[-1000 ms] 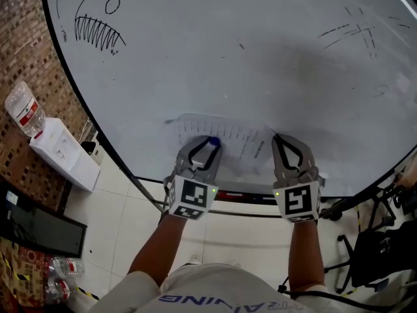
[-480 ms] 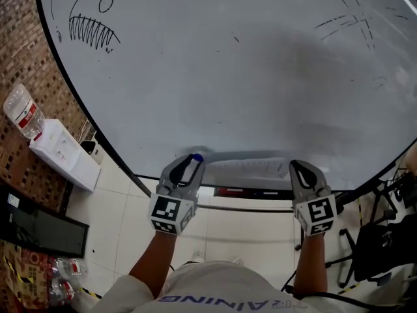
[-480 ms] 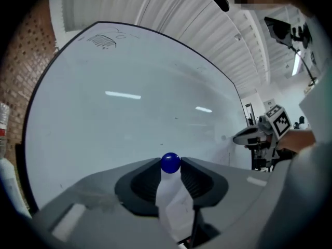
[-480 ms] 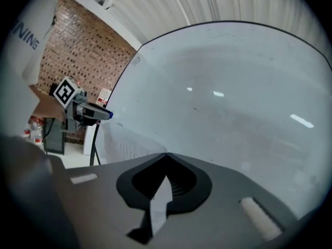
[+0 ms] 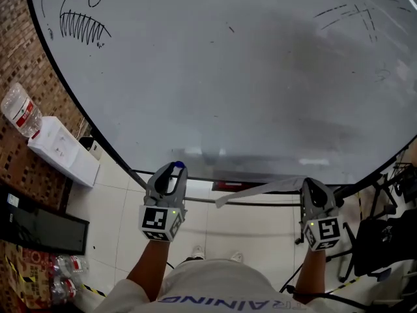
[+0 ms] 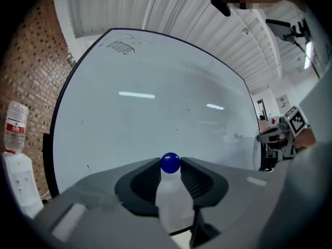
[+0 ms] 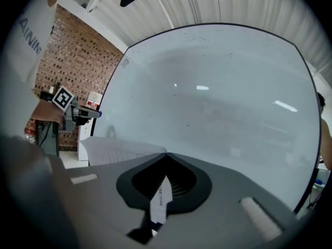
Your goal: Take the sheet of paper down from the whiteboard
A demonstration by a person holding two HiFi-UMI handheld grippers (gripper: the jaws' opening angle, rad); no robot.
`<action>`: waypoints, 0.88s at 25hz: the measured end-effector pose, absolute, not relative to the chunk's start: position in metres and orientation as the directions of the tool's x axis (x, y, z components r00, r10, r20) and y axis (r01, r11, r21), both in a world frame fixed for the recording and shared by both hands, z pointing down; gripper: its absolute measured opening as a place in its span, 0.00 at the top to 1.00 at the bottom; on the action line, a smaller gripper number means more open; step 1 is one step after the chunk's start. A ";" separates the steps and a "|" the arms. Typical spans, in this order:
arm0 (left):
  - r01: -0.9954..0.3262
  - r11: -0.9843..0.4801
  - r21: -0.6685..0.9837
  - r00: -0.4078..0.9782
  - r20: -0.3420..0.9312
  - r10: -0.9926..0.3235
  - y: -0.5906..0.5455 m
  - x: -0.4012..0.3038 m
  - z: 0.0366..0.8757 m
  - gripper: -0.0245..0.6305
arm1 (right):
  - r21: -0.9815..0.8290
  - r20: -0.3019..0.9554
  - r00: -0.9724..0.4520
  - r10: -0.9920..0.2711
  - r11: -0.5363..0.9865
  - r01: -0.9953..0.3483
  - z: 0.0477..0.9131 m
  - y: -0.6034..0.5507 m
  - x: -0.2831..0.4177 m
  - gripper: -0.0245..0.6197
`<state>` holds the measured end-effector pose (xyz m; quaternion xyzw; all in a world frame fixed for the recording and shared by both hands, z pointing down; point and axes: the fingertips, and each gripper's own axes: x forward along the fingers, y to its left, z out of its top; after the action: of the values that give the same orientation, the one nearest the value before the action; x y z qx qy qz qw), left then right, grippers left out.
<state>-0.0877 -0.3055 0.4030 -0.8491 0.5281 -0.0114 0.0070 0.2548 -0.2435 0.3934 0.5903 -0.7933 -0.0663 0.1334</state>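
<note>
The sheet of paper (image 5: 260, 189) is off the whiteboard (image 5: 228, 77) and hangs level in front of its lower edge. My right gripper (image 5: 311, 183) is shut on the sheet's right corner. In the right gripper view the sheet (image 7: 119, 150) spreads to the left of the closed tips of the right gripper (image 7: 166, 154). My left gripper (image 5: 176, 169) is shut on a small blue ball magnet (image 5: 177, 166), clear of the paper. In the left gripper view the magnet (image 6: 170, 163) sits pinched between the tips of the left gripper (image 6: 170, 166).
A marker drawing (image 5: 81, 25) is at the board's upper left. On the floor at the left stand a white box (image 5: 62, 152) with a water bottle (image 5: 16, 113) on it, a black panel (image 5: 39, 223) and several bottles (image 5: 55, 279). A black stand and chair (image 5: 384, 233) are at the right.
Both grippers have drawn down and back from the board. The paper, flat on the board before, came away with the right gripper. The left gripper carried the blue magnet off with it.
</note>
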 end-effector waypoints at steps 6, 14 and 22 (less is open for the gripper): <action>-0.884 -0.468 -0.002 0.467 0.026 -0.884 -0.303 -0.077 0.410 0.77 | 0.247 0.109 -0.249 -0.962 0.269 -0.931 0.395 -0.247 0.252 0.95; -0.876 -0.482 -0.003 0.482 0.041 -0.875 -0.302 -0.072 0.409 0.77 | 0.218 0.102 -0.243 -0.965 0.260 -0.941 0.397 -0.248 0.249 0.95; -0.869 -0.495 -0.014 0.494 0.043 -0.868 -0.298 -0.068 0.407 0.77 | 0.222 0.125 -0.249 -0.960 0.271 -0.936 0.402 -0.245 0.246 0.95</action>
<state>-0.0683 -0.2979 0.4071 -0.8643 0.5024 -0.0222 -0.0046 0.2457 -0.2450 0.4020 0.6014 -0.7885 -0.0507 0.1182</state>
